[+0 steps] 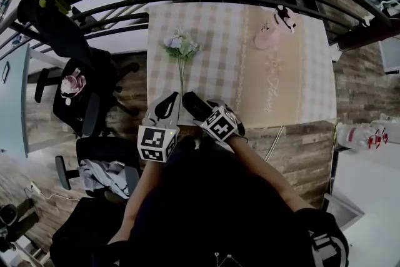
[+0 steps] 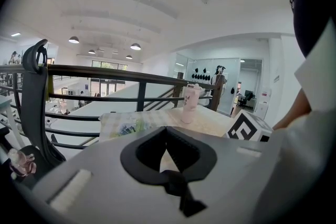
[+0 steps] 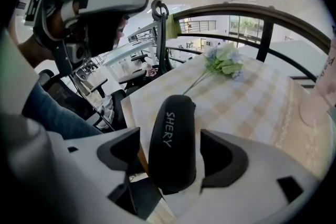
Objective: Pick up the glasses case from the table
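Head view
Case: the glasses case (image 1: 192,103) is a black, oblong box with rounded ends, lying on the checked cloth of the table (image 1: 300,72) at the edge nearest you.
Long axis: it slants from upper left to lower right, with the lower end toward your right gripper (image 1: 203,114).
Neighbours: your left gripper (image 1: 169,100) is just beside the case. The flowers (image 1: 181,47) lie farther up the cloth, and a pink bottle (image 1: 275,27) stands well apart at the far right.

Left gripper view
Claw: your left jaws are closed tip to tip, with nothing between them.
Beyond it: you see the bottle upright on the table and the marker cube of your right gripper.

Right gripper view
Claw: your right jaws stand wide with the case (image 3: 172,149) between them. There is a gap on each side, so neither pad presses on it.
Look: the case has a smooth, matt black shell.
Direction: its long axis runs along the jaws, the far end toward the flowers.
Writing: "SHERY" in pale capitals runs lengthwise along the top.
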{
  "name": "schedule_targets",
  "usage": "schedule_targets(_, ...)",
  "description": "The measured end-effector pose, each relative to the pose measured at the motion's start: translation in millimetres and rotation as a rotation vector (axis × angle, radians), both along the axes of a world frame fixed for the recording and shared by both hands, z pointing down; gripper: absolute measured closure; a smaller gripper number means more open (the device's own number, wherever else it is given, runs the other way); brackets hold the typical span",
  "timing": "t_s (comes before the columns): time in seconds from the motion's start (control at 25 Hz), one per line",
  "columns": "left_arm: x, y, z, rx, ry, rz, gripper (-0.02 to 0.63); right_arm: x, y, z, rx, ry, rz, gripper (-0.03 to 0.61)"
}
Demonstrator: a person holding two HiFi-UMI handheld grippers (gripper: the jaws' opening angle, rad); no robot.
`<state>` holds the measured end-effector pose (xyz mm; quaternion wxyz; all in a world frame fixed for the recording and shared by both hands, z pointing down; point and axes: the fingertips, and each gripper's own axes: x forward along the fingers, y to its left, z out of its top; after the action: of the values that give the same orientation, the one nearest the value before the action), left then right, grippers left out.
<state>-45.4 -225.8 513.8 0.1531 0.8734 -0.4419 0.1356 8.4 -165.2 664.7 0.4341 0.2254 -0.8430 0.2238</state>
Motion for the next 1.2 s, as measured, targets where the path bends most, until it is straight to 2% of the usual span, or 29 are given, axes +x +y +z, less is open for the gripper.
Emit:
schedule_targets(0.6,-33,6,0,-0.001,-0.009,-0.071,0.601,-10,-1,19,-0.028,0.116,-0.043,0.238)
schedule_targets(1.2,-55,9,-2,0.003,-0.008,-0.112,0.601,-15,-7,35,-0.036,0.181,-0.061,0.238)
